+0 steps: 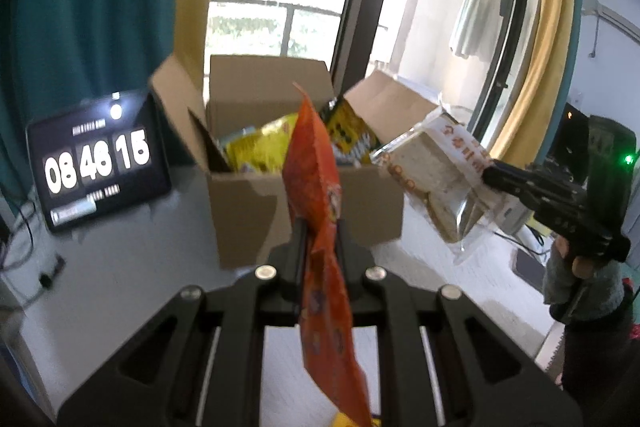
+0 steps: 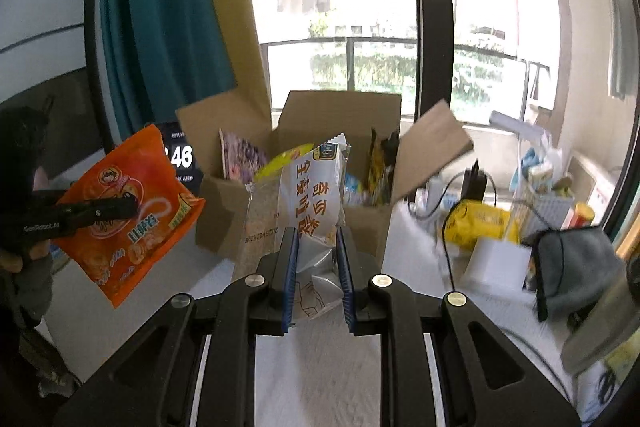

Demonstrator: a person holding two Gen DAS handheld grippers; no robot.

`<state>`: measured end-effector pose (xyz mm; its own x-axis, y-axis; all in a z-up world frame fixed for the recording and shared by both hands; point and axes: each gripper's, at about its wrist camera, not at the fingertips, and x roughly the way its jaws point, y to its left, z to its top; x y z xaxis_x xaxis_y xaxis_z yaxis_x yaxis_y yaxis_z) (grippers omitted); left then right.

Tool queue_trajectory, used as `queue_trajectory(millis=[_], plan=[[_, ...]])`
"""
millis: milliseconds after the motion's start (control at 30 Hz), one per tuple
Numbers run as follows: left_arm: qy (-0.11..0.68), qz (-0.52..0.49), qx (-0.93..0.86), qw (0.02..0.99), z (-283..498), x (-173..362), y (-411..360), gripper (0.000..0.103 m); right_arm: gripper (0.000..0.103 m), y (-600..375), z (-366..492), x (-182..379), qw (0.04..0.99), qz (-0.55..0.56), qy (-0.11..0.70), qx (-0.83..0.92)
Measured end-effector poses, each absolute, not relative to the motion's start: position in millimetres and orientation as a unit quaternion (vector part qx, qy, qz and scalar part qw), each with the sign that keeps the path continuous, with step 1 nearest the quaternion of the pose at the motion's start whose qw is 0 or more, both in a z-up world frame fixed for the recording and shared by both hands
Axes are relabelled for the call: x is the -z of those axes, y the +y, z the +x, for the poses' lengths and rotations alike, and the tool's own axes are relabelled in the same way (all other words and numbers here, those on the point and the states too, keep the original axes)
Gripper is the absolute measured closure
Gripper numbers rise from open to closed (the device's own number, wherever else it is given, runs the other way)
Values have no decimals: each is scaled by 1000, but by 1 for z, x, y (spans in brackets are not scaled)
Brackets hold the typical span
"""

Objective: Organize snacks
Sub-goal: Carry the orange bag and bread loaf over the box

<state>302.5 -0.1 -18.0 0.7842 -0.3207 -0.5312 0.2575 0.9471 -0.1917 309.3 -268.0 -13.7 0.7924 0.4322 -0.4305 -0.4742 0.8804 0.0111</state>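
Note:
An open cardboard box (image 1: 256,203) stands on the white table and holds several snack packs; it also shows in the right wrist view (image 2: 368,227). My left gripper (image 1: 320,227) is shut on an orange snack bag (image 1: 316,163), held edge-on in front of the box. From the right wrist view the orange bag (image 2: 132,211) hangs left of the box in the left gripper (image 2: 134,207). My right gripper (image 2: 316,243) is shut on a clear bread pack with white label (image 2: 312,195), just in front of the box. In the left wrist view the bread pack (image 1: 436,175) hangs right of the box in the right gripper (image 1: 486,175).
A tablet showing a clock (image 1: 100,163) leans left of the box. Right of the box are a yellow packet (image 2: 480,223), a white cup (image 2: 496,263), a grey cloth (image 2: 576,267), cables and a basket of items (image 2: 548,195). Curtains and a window are behind.

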Motion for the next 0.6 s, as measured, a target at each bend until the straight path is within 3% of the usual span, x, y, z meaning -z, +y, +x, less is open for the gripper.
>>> queue_trajectory(millis=[600], plan=[[238,-30,107,965,410,-37,17,90,82,-240,394,-50,960,-31,183,-208]])
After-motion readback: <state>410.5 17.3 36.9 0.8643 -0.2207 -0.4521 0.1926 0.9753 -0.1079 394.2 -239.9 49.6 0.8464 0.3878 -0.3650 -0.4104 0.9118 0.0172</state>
